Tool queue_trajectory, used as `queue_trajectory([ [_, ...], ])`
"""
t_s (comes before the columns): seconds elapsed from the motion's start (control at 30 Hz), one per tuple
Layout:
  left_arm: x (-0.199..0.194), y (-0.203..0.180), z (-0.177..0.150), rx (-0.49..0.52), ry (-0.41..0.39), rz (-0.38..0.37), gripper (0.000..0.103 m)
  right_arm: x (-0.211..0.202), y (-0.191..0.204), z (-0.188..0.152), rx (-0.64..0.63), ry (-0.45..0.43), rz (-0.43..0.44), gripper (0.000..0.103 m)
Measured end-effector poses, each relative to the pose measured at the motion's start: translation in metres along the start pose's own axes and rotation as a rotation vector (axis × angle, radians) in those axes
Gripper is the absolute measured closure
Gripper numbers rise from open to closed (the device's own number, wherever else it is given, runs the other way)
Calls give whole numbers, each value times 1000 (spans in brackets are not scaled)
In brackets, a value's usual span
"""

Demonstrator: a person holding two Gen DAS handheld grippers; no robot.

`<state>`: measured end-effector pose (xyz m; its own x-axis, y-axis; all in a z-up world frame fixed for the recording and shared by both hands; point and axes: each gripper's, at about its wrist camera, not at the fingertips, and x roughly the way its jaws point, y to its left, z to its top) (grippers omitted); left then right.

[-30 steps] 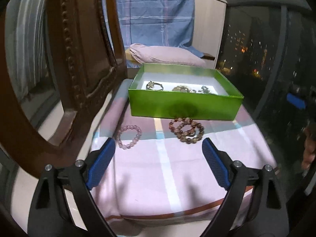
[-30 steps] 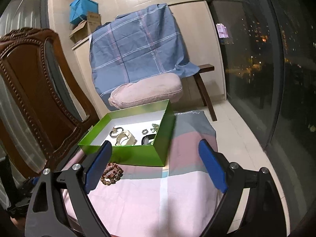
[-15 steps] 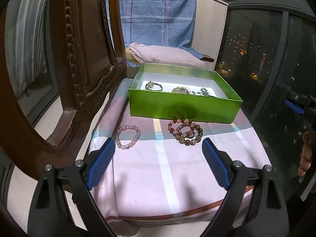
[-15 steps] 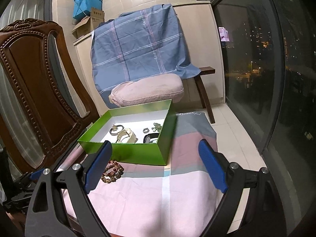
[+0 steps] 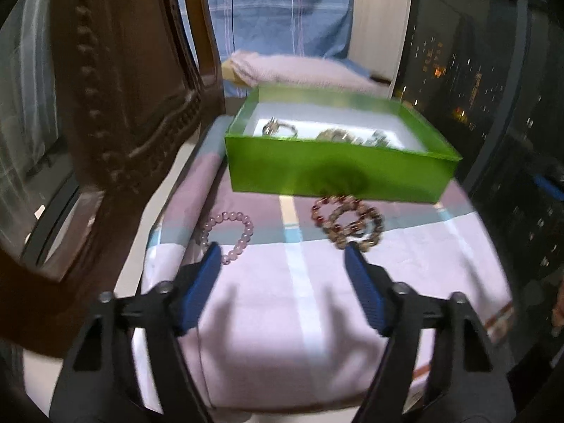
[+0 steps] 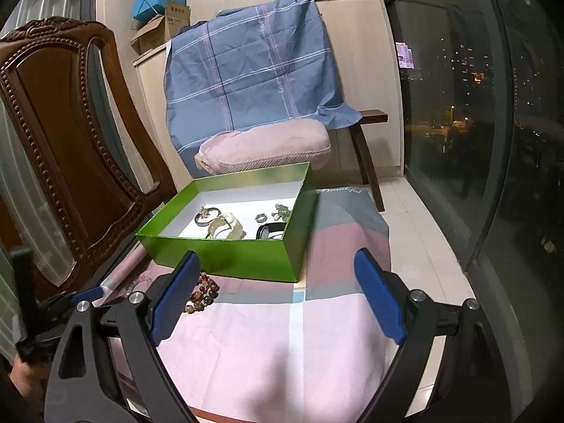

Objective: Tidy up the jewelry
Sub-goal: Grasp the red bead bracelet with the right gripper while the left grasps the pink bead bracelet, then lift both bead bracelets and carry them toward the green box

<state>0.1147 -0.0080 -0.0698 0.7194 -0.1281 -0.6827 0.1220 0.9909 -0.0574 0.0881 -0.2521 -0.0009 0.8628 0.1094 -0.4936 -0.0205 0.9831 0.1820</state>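
A green box [image 5: 338, 172] is set at the far side of a desk covered with a pink and blue cloth [image 5: 299, 299]. Some rings and bangles are already seen lying inside the box. Two bead bracelets are left out on the cloth, just in front of the box's near wall. The pink bracelet [image 5: 229, 232] is on the left and the pile of brown bead bracelets [image 5: 349, 225] is on the right. The left gripper [image 5: 282, 264] is held low over the cloth, just on the near side of both bracelets, and its fingers are being closed with nothing between them. The left finger [image 5: 201, 285] is seen right by the near edge of the pink bracelet, and the right finger is by the near edge of the brown pile, though the picture is blurred, so a touch cannot be ruled out. The pink bracelet is laid flat as a loop, a little longer from near to far. The right gripper [image 6: 278, 296] is held further back with its fingers wide and empty. The left gripper is judged the nearer one, so a small shift to one side would likely be needed for one bracelet to be picked.
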Motion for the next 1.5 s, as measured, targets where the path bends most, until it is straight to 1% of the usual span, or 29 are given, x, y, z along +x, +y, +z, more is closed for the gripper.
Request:
queue_trajectory([
  [0.03, 10, 1, 2, 5, 21, 12, 43, 1, 1, -1, -3, 5, 2, 16],
  [0.07, 16, 3, 4, 5, 34, 19, 46, 2, 2, -1, -7, 13, 6, 16],
  [0.2, 44, 11, 9, 0, 87, 43, 52, 5, 6, -4, -21, 35, 17, 16],
  [0.27, 58, 13, 10, 5, 121, 52, 57, 5, 10, -5, -33, 41, 27, 16],
  [0.3, 67, 14, 10, 6, 150, 60, 59, 6, 11, -6, -39, 43, 32, 16],
  [0.33, 72, 17, 11, -5, 150, 58, 60, 7, 14, -7, -50, 47, 34, 16],
  [0.4, 75, 22, 14, -32, 161, 60, 66, 9, 19, -10, -71, 58, 30, 16],
  [0.43, 75, 23, 14, -39, 163, 62, 78, 12, 22, -12, -83, 66, 28, 16],
  [0.47, 74, 25, 15, -46, 167, 58, 93, 15, 26, -14, -93, 77, 28, 16],
  [0.5, 74, 25, 15, -50, 173, 51, 95, 17, 28, -14, -98, 83, 30, 16],
  [0.6, 69, 25, 15, -55, 194, 16, 95, 28, 41, -18, -119, 100, 42, 18],
  [0.63, 62, 22, 15, -59, 190, -4, 95, 33, 45, -19, -129, 108, 42, 18],
  [0.7, 38, 13, 18, -41, 144, -33, 95, 45, 55, -22, -145, 136, 44, 18],
  [0.8, -20, 7, 24, -21, -4, -85, 95, 66, 70, -25, -160, 174, 51, 20],
  [0.87, -48, 8, 27, -18, -76, -103, 95, 79, 80, -26, -184, 193, 46, 23],
  [0.97, -76, 8, 32, -1, -157, -123, 95, 106, 91, -27, -215, 231, 37, 28],
  [1.0, -81, 9, 32, -2, -174, -124, 95, 113, 92, -28, -217, 246, 35, 33],
  [1.1, -83, 15, 34, 0, -167, -121, 95, 141, 96, -30, -194, 323, 45, 43],
  [1.2, -76, 14, 40, -6, -156, -119, 95, 157, 103, -32, -201, 347, 45, 51],
  [1.23, -78, 18, 38, -8, -154, -122, 95, 164, 105, -33, -202, 361, 54, 60],
  [1.27, -79, 21, 38, -10, -150, -125, 95, 171, 108, -35, -205, 382, 64, 65],
  [1.3, -82, 24, 35, -12, -148, -127, 95, 180, 111, -40, -214, 416, 71, 73],
  [1.33, -81, 25, 36, -16, -145, -127, 95, 183, 112, -39, -217, 417, 70, 92],
  [1.37, -79, 26, 37, -18, -140, -128, 95, 184, 113, -38, -216, 420, 81, 95],
  [1.4, -78, 24, 36, -19, -138, -127, 95, 185, 113, -38, -211, 429, 88, 95],
  [1.5, -80, 24, 36, -27, -142, -129, 95, 167, 111, -33, -196, 400, 95, 95],
])
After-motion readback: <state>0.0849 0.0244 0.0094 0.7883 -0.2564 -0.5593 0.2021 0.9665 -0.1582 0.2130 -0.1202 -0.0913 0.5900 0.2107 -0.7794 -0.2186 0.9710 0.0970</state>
